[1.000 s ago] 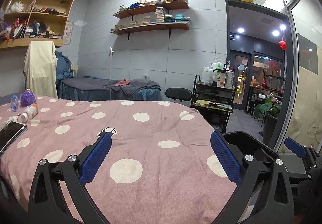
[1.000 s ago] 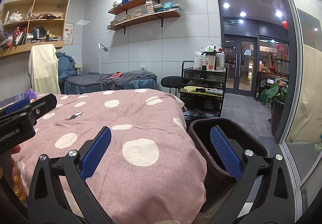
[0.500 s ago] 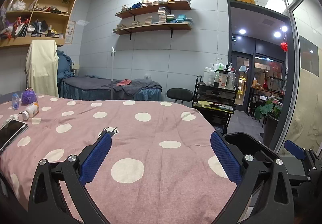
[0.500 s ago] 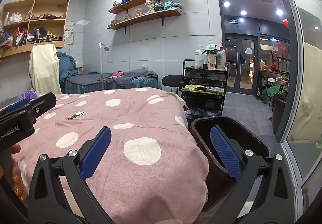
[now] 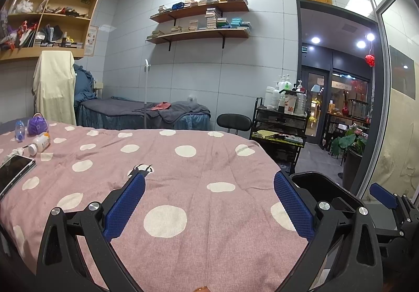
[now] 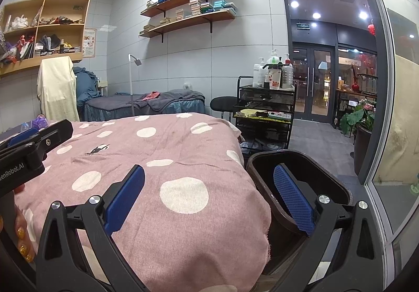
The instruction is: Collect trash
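Observation:
A dark brown trash bin (image 6: 327,182) stands on the floor by the bed's right corner; its rim (image 5: 319,179) also shows in the left wrist view. Far left on the pink dotted bedspread (image 5: 183,176) lie a white pill bottle (image 5: 40,144), a small clear bottle with a blue cap (image 5: 19,130), a purple bag (image 5: 38,124) and crumpled white paper (image 5: 15,152). My left gripper (image 5: 209,206) is open above the bedspread, holding nothing. My right gripper (image 6: 208,199) is open too, its right finger (image 6: 292,199) over the bin's mouth.
A black phone (image 5: 13,174) lies at the bed's left edge. A black cart (image 6: 264,113) with bottles and a black chair (image 6: 224,104) stand beyond the bed. A second bed (image 5: 146,113) lines the back wall. A potted plant (image 6: 361,121) is by the doorway.
Both views have tilted slightly upward and shifted a little; the grippers stay open and the items on the bed have not moved.

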`<state>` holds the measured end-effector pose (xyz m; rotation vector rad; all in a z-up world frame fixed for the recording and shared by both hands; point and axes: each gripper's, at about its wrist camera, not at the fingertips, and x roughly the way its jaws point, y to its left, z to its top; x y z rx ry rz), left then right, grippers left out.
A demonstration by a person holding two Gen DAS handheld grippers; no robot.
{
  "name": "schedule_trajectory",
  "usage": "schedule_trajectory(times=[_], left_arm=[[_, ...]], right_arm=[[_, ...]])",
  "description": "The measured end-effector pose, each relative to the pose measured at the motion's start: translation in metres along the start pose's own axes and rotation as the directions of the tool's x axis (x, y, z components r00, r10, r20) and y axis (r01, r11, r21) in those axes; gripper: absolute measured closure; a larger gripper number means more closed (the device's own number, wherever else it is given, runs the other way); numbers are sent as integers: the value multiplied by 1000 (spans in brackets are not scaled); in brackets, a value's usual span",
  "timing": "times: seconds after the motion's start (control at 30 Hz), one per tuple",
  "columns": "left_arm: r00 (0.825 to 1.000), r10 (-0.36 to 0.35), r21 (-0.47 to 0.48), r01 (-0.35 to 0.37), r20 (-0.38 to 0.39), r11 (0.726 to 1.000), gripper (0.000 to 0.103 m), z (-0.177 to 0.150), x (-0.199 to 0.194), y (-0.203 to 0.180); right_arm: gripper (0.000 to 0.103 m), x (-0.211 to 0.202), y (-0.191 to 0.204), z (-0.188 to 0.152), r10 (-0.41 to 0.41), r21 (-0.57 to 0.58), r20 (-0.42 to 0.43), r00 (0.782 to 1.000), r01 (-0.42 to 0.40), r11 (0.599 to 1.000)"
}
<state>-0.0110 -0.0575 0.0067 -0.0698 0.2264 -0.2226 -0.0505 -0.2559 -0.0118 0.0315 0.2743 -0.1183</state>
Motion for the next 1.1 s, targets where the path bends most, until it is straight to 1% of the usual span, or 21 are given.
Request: schedule_trajectory(times=[0.13, 0.23, 0.33, 0.5, 0.67, 0.77, 1.1], left_arm=[[1000, 18, 10, -19, 11, 1000, 6, 0, 0, -2], [1000, 27, 18, -27, 1, 999, 6, -1, 2, -5], [1000, 28, 12, -28, -1, 1000, 6, -1, 3, -6], [998, 57, 1, -57, 10, 998, 6, 1, 0, -6], [999, 34, -18, -34, 3, 999, 6, 2, 1, -4], [999, 35, -19, -35, 6, 999, 6, 2, 1, -5], [999, 49, -26, -49, -21, 998, 6, 2, 4, -3]], right_arm=[[6, 0, 0, 0, 0, 0, 0, 1000, 0, 1000], [6, 0, 0, 0, 0, 0, -1, 1000, 0, 1000], [6, 0, 0, -1, -2, -3, 2, 1000, 2, 1000], [6, 0, 0, -1, -1, 0, -2, 1000, 1, 1000], [6, 1, -1, -2, 1, 10, -13, 1000, -1, 1000], [6, 2, -2, -2, -2, 14, -14, 1000, 2, 1000], [6, 6, -5, -2, -3, 31, -27, 1000, 4, 1000]])
